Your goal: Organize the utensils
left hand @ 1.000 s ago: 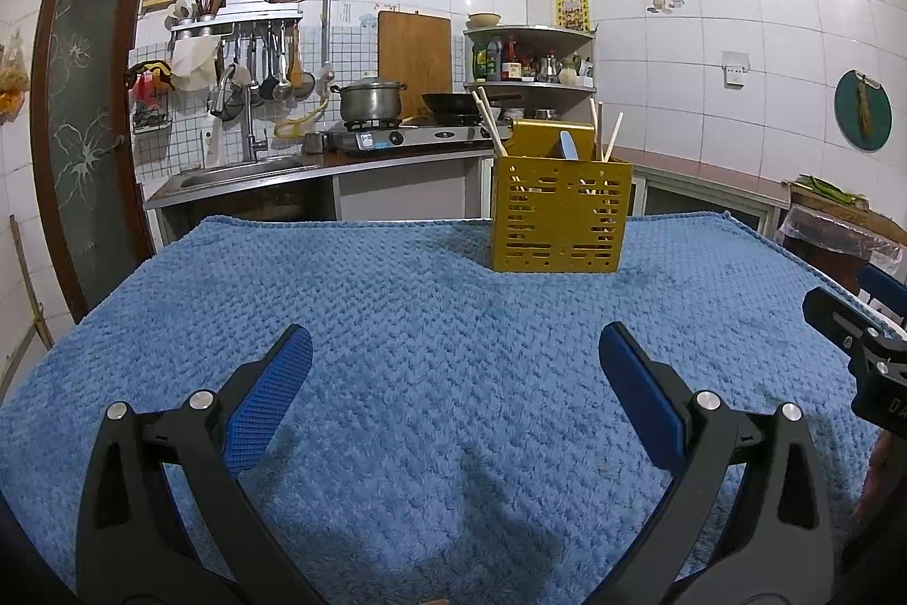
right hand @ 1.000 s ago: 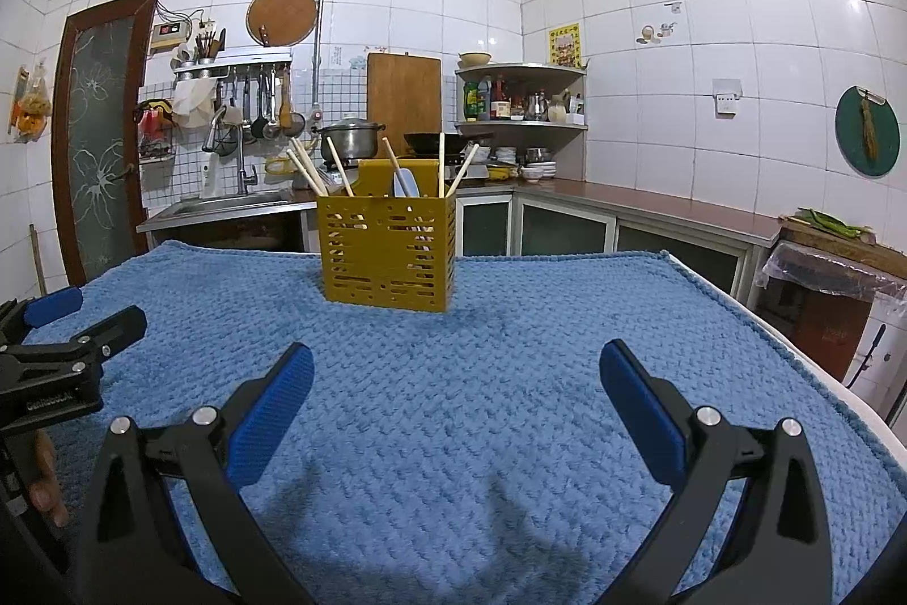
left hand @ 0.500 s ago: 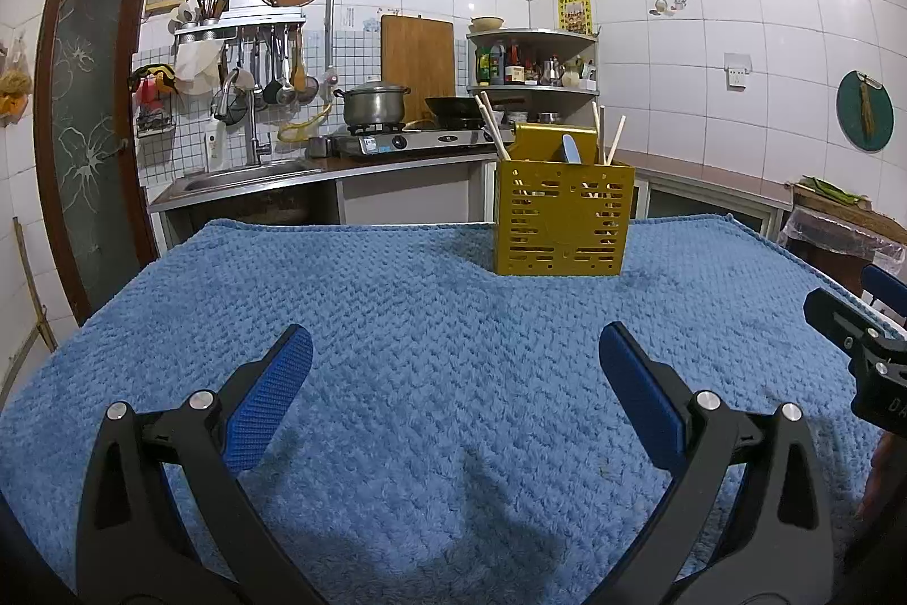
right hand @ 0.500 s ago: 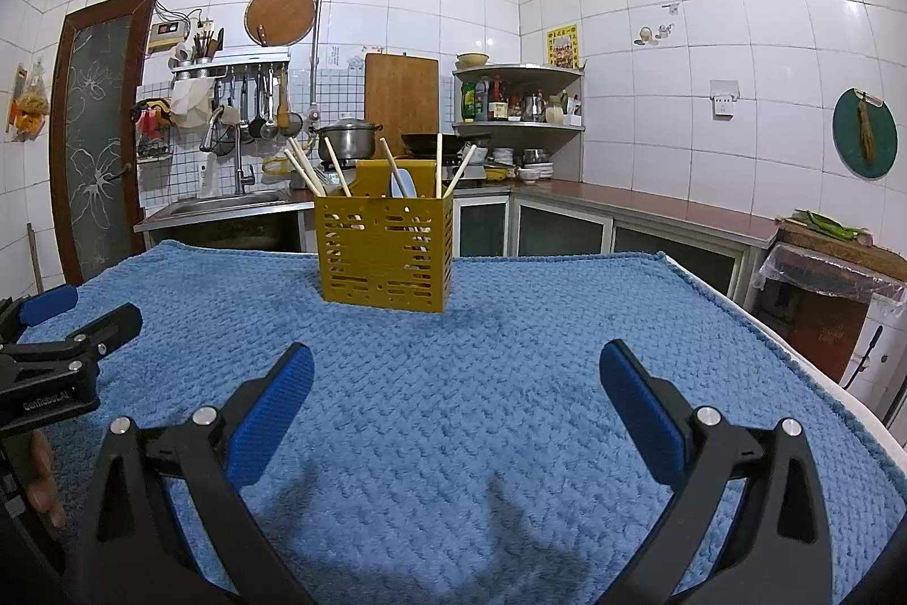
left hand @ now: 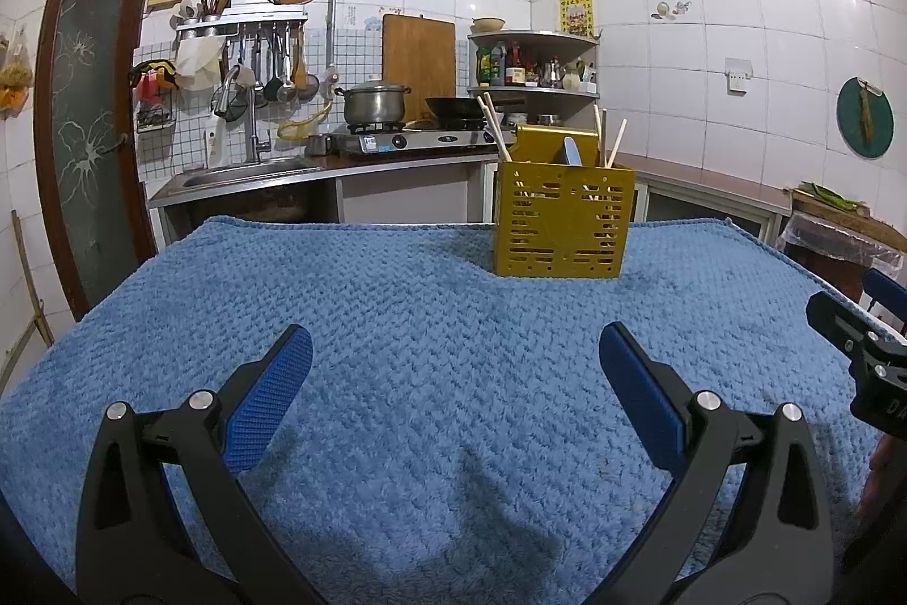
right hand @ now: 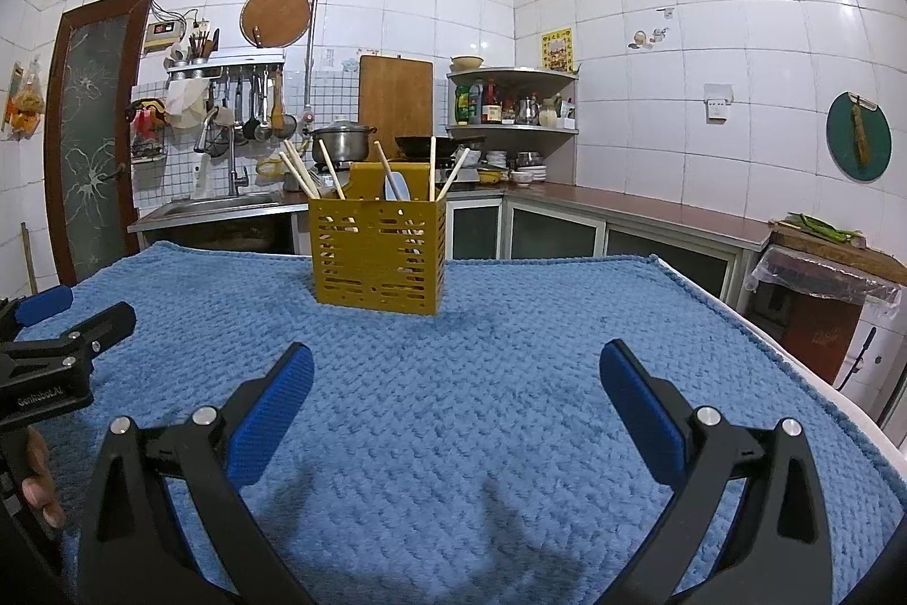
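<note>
Both grippers hang empty over the near part of the blue cloth (left hand: 397,321), the left gripper (left hand: 455,378) and the right gripper (right hand: 456,381) each with fingers spread wide. The yellow caddy (right hand: 377,253) stands upright near the cloth's far edge, chopsticks (right hand: 300,174) and a pale spoon (right hand: 395,186) leaning out of its top. No loose utensil shows on the cloth. The chopsticks look light, stiff and smooth, so likely slippery; a pinch on the exposed upper shaft seems best. The slotted caddy looks light and could tip.
</note>
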